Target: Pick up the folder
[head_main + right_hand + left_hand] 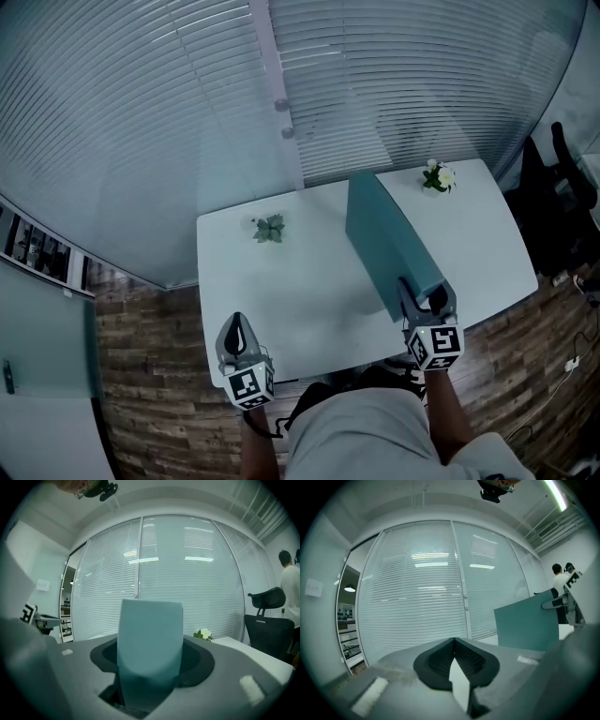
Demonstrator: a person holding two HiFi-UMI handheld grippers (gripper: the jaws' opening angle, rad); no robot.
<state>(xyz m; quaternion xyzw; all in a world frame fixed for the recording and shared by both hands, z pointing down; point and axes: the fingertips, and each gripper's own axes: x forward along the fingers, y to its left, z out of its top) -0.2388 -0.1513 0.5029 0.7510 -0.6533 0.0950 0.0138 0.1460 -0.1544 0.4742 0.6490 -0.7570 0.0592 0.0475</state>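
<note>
The teal folder stands on its long edge over the right half of the white table, spine toward me. My right gripper is shut on its near end. In the right gripper view the folder fills the gap between the jaws. In the left gripper view the folder stands upright at the right, with the right gripper clamped on its edge. My left gripper hovers at the table's front left corner, jaws together and empty.
A small green plant sits at the table's back left. A white-flowered plant sits at the back right. A glass wall with blinds runs behind the table. A black office chair and a person are to the right.
</note>
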